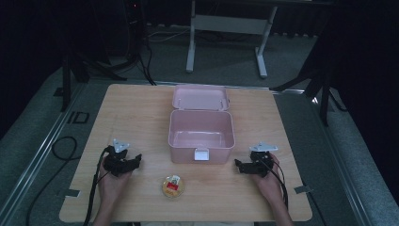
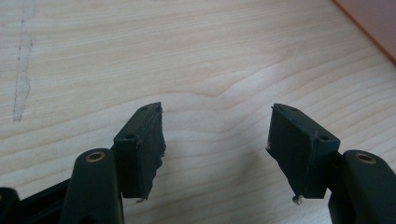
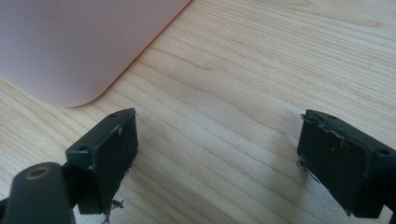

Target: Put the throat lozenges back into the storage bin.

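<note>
Dim room, grey floor; one light wooden tabletop [image 1: 141, 117] in the middle, with a white desk frame [image 1: 226, 28] on the floor behind it.

Count on the tabletop: one pink box [image 1: 201, 135], lid hinged back and open, interior bare, white latch on its near wall; one small round tin [image 1: 172, 186] with an orange and red label, lying flat just in front of the box, between the two hands and touching neither.

Two tools, one per hand. Left tool [image 1: 123, 160] sits low over the tabletop left of the box; in the left gripper view its jaws stand apart with bare wood between them, nothing held. Right tool [image 1: 254, 164] sits right of the box; in the right gripper view its jaws are spread wide, also holding nothing, with the box's rounded corner near the left-hand jaw.

Pads [image 2: 156, 144] look frayed along their edges.
</note>
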Tool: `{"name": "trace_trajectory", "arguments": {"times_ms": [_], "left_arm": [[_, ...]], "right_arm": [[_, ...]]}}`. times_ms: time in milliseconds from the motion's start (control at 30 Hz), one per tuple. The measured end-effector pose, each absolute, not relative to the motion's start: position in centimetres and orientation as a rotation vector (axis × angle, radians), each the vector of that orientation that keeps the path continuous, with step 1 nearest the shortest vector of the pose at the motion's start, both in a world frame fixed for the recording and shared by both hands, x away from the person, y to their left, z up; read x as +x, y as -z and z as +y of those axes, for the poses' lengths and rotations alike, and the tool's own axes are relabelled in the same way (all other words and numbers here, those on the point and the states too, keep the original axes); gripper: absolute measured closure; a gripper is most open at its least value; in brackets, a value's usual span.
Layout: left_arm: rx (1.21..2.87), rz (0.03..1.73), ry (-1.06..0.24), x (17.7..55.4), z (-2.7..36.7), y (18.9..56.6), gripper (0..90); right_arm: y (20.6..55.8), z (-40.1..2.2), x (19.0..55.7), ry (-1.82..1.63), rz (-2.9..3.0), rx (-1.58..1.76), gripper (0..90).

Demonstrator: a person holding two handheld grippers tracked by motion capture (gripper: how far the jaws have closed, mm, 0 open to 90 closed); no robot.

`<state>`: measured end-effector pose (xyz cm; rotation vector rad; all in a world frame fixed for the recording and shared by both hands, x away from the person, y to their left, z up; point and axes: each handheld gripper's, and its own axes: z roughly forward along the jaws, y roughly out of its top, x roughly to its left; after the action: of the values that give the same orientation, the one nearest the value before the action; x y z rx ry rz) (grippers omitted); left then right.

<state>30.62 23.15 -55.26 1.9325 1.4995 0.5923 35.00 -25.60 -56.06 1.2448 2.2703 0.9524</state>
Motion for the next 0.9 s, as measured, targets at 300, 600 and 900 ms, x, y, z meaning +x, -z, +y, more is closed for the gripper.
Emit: {"name": "trace_trajectory", "arguments": {"times_ms": [300, 600, 900], "left_arm": [[1.913, 1.492, -0.584, 30.1, 24.0, 54.5, 40.1], [1.915, 1.431, -0.611, 29.2, 24.1, 52.7, 40.7], [1.948, 1.366, -0.6, 28.9, 23.5, 51.6, 40.4]], "right_arm": [[56.1, -25.6, 35.0, -0.953, 2.27, 1.245, 12.0], [56.1, -25.6, 35.0, -0.953, 2.27, 1.245, 12.0], [56.1, -25.6, 35.0, -0.952, 2.27, 1.245, 12.0]]}}
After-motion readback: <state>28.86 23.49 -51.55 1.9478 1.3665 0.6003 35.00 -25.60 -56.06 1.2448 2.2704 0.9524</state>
